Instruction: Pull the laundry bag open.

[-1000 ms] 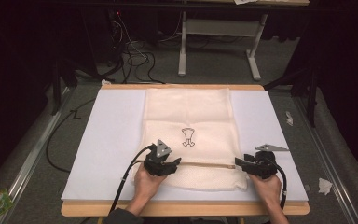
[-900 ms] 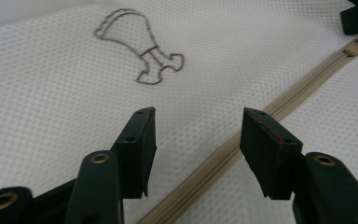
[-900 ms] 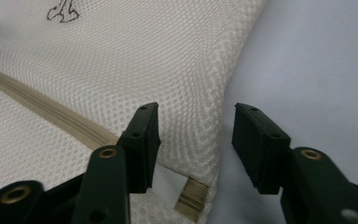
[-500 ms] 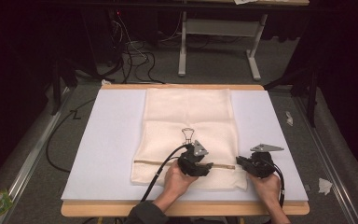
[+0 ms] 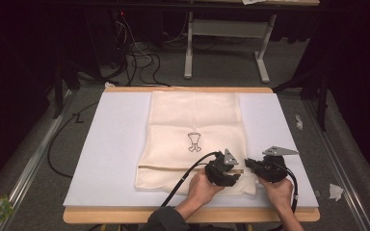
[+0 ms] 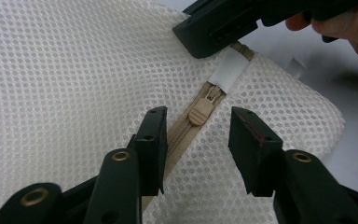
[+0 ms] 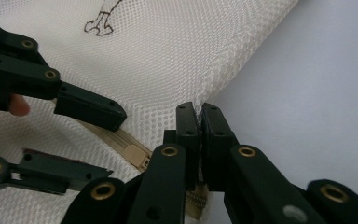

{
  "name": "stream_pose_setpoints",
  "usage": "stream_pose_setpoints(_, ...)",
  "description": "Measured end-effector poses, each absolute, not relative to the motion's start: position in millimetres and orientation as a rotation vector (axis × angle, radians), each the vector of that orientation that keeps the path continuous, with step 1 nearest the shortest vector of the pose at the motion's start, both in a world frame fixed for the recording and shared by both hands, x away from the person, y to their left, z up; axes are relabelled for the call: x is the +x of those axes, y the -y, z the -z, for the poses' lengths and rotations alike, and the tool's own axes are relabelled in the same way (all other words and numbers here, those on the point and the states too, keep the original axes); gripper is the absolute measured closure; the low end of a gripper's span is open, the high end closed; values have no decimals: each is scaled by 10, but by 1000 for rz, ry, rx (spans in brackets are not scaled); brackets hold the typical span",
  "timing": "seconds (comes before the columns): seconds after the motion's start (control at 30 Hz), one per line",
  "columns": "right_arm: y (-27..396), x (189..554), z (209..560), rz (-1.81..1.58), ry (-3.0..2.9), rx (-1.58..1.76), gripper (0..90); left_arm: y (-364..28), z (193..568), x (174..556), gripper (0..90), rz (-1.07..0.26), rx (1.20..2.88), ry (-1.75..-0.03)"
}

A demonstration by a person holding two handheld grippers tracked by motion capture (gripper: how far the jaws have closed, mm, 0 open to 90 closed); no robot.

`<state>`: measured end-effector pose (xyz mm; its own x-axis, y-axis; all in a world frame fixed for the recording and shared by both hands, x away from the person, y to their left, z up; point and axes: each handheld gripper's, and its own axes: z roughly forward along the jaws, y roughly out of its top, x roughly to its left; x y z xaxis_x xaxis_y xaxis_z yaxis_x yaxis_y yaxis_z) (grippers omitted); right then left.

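Cables point(image 5: 139, 57) and table legs point(image 5: 188, 53) beyond board point(image 5: 115, 139).

Mesh laundry bag point(image 5: 192, 120) lying flat in the middle of the white board point(image 5: 111, 144) on the table point(image 5: 77, 215), zipper point(image 6: 186, 133) running across its near end, zipper pull point(image 6: 200, 111) near the right corner, between the left gripper point(image 6: 196, 137) jaws, right gripper point(image 7: 199, 126) just beside at the bag's right edge
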<state>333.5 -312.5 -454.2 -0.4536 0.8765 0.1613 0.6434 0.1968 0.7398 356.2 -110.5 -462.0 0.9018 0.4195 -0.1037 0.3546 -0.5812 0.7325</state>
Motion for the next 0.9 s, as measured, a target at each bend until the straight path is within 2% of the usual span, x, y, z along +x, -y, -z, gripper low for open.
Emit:
stream_pose_setpoints(0.3,3084,3333,4483,-1150,-2184,1412,885,1155,4650,3558,616,-59,2224,-562)
stream_pose_setpoints(0.33,3078,3336,4483,-1153,-2182,1414,885,1142,4641,3566,656,-31,2212,-550)
stream_pose_setpoints(0.77,3093,3345,4493,-1155,-2176,1417,884,1133,4649,3568,731,24,2176,-552)
stream_pose_setpoints(0.9,3085,3346,4496,-1152,-2179,1414,884,1161,4663,3590,785,13,2179,-580)
